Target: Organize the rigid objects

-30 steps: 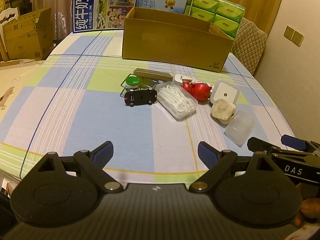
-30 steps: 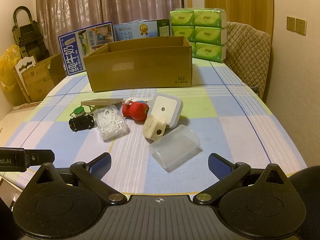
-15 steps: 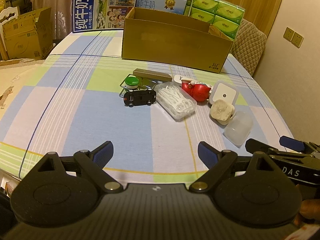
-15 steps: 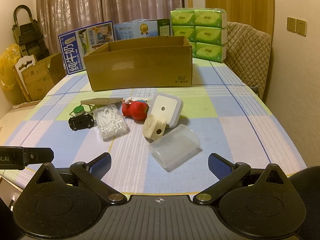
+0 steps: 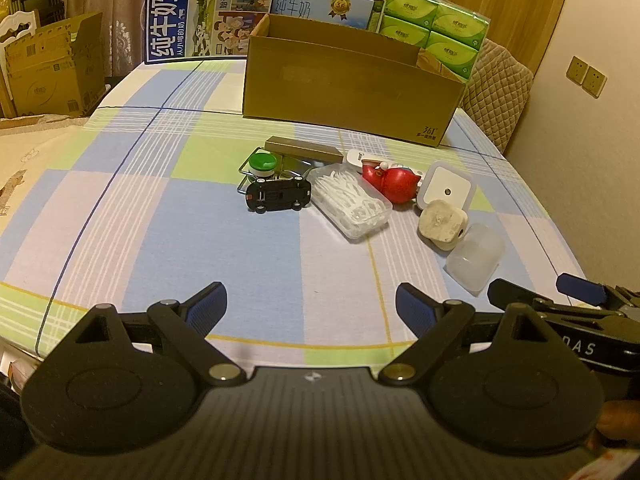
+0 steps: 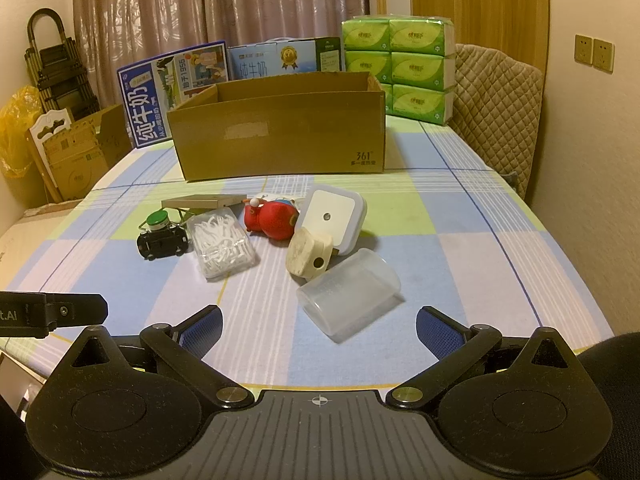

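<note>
Before the cardboard box (image 6: 280, 128), on the checked tablecloth (image 5: 160, 240): black toy car (image 5: 279, 195), green-lidded jar (image 5: 262, 163), tan flat box (image 5: 304, 148), clear floss-pick case (image 5: 352, 205), red figure (image 6: 274, 218), white night light (image 6: 332, 216), cream plug (image 6: 309, 253), frosted container (image 6: 349, 292) nearest. Left gripper (image 5: 308, 307) and right gripper (image 6: 318, 327): jaws wide, holding nothing, short of the cluster. Against earlier frames: objects unmoved; views barely shifted.
</note>
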